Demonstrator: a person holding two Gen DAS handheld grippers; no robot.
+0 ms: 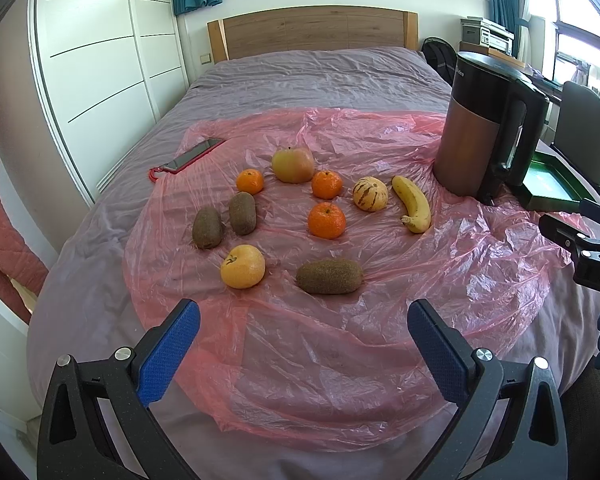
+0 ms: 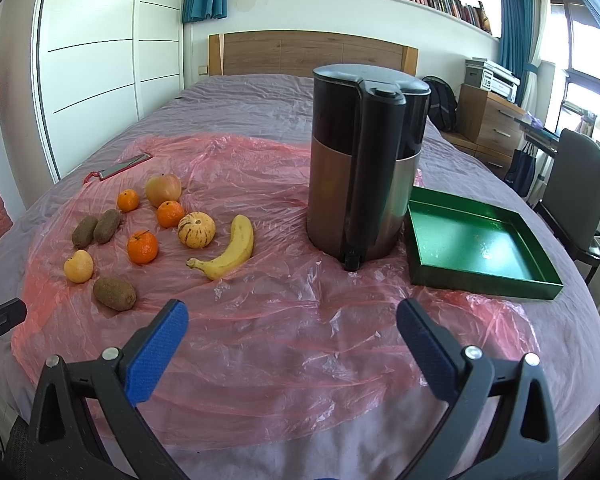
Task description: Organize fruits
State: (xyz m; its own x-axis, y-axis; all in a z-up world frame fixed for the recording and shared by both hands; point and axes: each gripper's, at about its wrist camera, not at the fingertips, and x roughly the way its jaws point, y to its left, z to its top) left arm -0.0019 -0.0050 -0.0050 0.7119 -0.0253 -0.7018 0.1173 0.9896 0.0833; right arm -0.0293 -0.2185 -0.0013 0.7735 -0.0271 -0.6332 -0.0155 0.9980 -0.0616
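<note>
Fruits lie loose on the pink plastic sheet [image 1: 300,360] over the bed: kiwis [image 1: 207,227], mandarins [image 1: 326,220], banana [image 1: 412,203]. Green tray [image 2: 480,246] sits far right, past the kettle [image 2: 364,168]. Left hand-held gripper [image 1: 303,344] and right hand-held gripper [image 2: 292,340] both gape wide, holding nothing. Advice: take the nearest kiwi [image 1: 329,276] across its short axis, squeezing gently. The kettle logo is too blurred to read; "DAS" shows on the right gripper body.

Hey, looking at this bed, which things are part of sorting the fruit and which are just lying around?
For the job:
- three kiwis
- three mandarins
- banana
- striped melon
- apple
- yellow fruit
- green tray, likely where they go

Just lying about:
- kettle
- phone
- pink plastic sheet
</note>
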